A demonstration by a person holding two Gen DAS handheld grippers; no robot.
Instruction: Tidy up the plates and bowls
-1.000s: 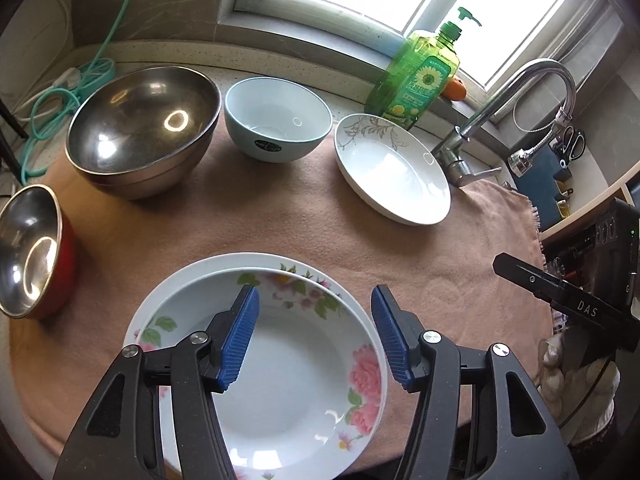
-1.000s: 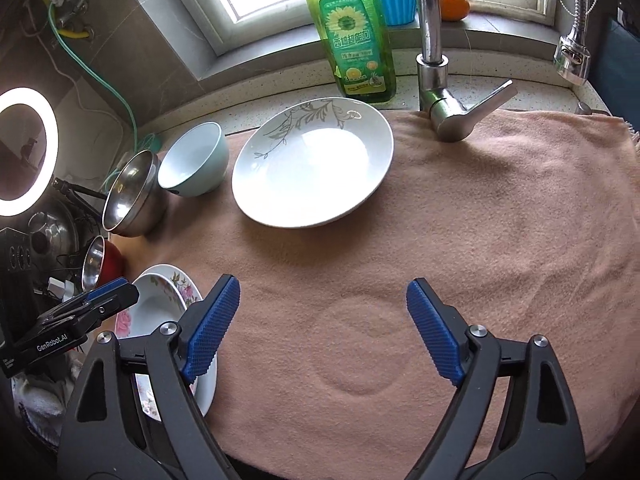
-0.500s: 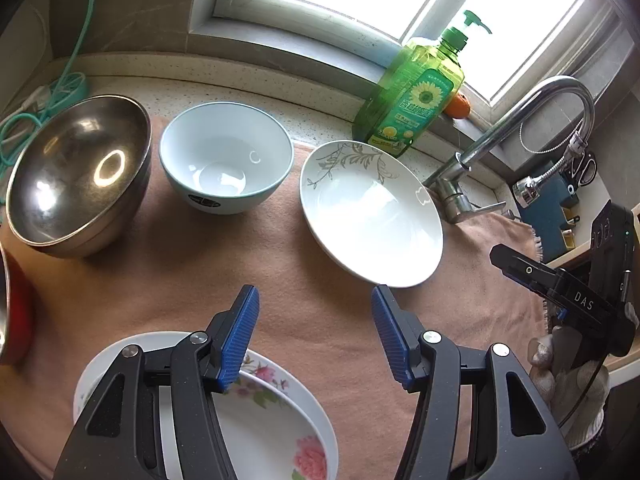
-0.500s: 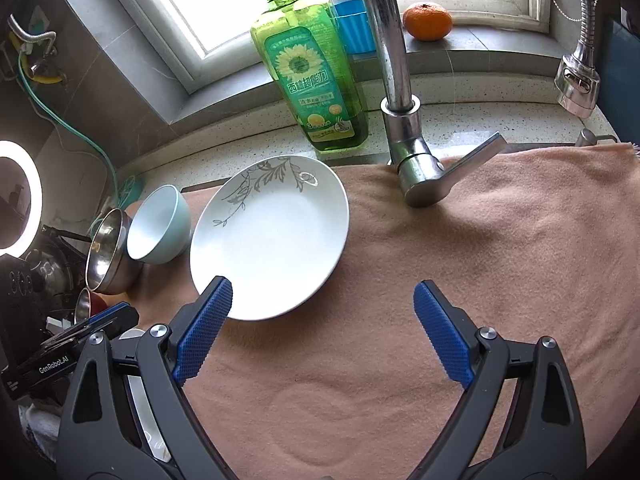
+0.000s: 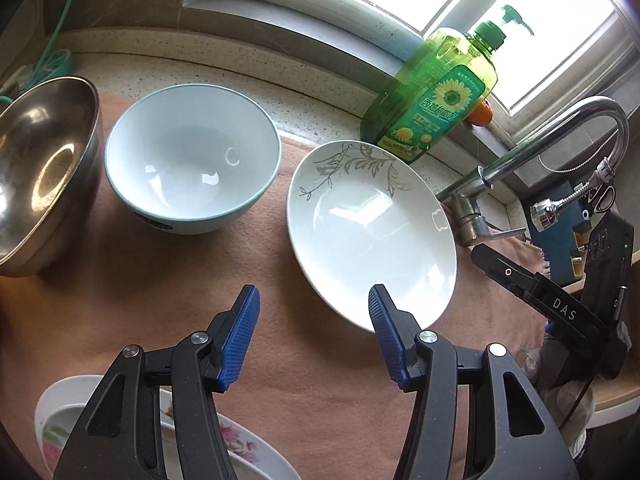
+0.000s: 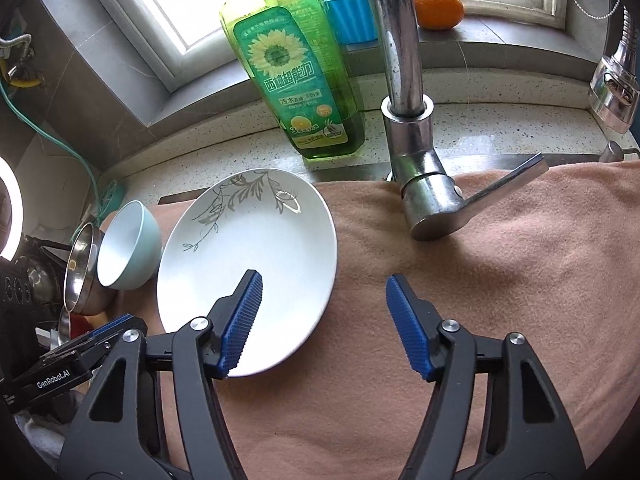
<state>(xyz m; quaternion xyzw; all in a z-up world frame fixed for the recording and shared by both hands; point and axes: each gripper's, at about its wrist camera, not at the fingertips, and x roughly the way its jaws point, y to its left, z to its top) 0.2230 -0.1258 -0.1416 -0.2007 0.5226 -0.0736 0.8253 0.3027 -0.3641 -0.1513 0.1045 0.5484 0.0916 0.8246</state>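
Plate position relative to 2 grippers, read left to right across the counter. At far left we see a steel bowl (image 5: 38,172), then a pale blue bowl (image 5: 192,156) just beside it, then the white plate with grey leaf sprigs (image 5: 372,232), all resting on a tan cloth (image 5: 160,280). A floral plate (image 5: 240,444) lies at the near left corner, under the left gripper's arm.

The left gripper (image 5: 314,336) hangs over bare cloth, its jaws closing slightly with nothing between them; the white plate's near rim lies just beyond its right-hand finger. The right gripper (image 6: 324,324) is closing too; the plate's near right rim (image 6: 316,300) sits in the gap, the left-hand pad over the plate's inside and the other pad over cloth. We cannot yet see either pad pressing on the rim. We judge the right gripper the nearer and better placed for the pick.

Legible writing: "DAS" on the right gripper's body in the left view, "GenRobot.AI" on the left gripper's body in the right view. The green soap bottle (image 6: 296,84) carries a sunflower label with Chinese characters we cannot read with confidence.
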